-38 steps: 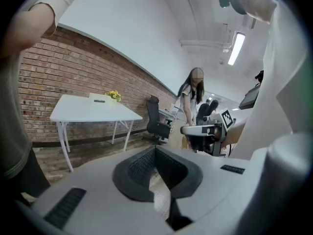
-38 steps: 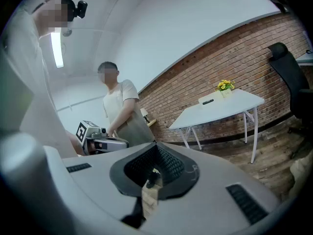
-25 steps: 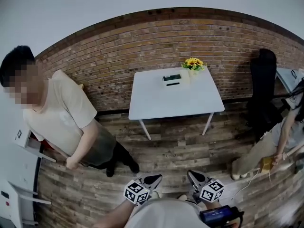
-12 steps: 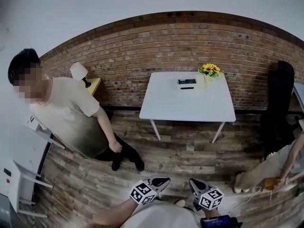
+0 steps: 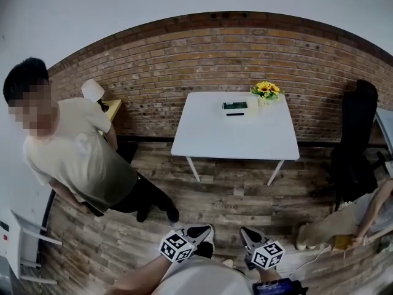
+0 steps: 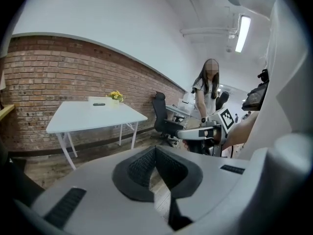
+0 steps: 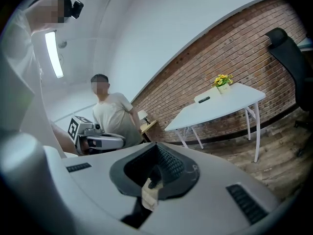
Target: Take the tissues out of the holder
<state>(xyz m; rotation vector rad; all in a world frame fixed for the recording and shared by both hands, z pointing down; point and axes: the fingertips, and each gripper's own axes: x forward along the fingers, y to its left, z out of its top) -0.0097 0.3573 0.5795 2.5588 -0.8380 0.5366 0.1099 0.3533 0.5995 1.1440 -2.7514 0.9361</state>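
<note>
Standing on the wooden floor [image 5: 233, 195], you hold the left claw [image 5: 200, 232] and the right claw [image 5: 250, 235] both clenched, well apart from the tissue holder [image 5: 235, 106], which sits on the white counter [image 5: 233, 137] just beside the yellow flowers [image 5: 266, 90].

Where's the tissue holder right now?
In the head view, the tissue holder sits near the far edge of the white table, just left of the yellow flowers, close to the brick wall.
</note>
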